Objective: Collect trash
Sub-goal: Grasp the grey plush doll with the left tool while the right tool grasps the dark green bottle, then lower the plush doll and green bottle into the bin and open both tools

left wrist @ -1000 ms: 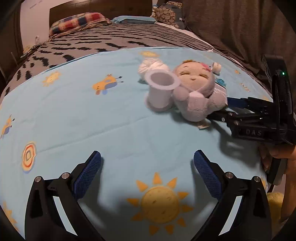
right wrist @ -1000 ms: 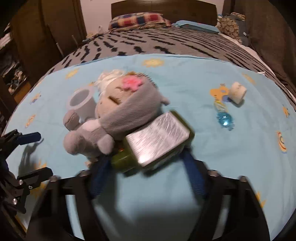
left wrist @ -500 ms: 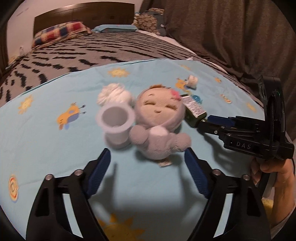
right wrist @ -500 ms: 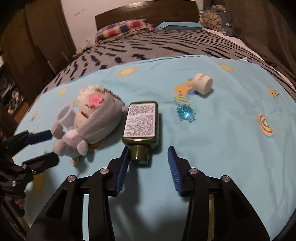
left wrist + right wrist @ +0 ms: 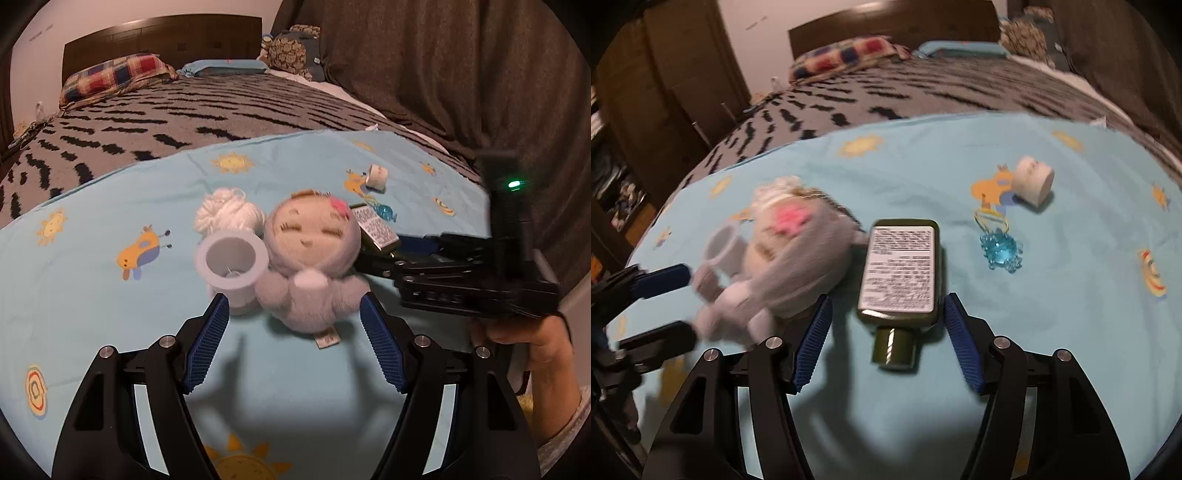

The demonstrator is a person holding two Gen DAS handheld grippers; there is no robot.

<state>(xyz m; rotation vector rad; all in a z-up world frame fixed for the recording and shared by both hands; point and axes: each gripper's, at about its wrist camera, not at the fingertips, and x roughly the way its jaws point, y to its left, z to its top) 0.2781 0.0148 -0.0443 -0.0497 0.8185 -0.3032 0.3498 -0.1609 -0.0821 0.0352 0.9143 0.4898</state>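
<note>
both claws apart on the blue sheet (image 5: 1052,332); no item gripped.

left gripper (image 5: 293,343): jaws apart, flanking the plush doll (image 5: 314,258), which is soft and compressible; the white cup (image 5: 232,264) touching its left side is likely light and crushable, so grip low on the wall. right gripper (image 5: 886,339): jaws apart, flanking the cap end of the green bottle (image 5: 899,273) lying flat; it is probably rigid and smooth, so clamp across the flat body rather than the cap.

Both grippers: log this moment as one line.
left gripper: open, at plush | right gripper: open, around bottle | nothing held
</note>
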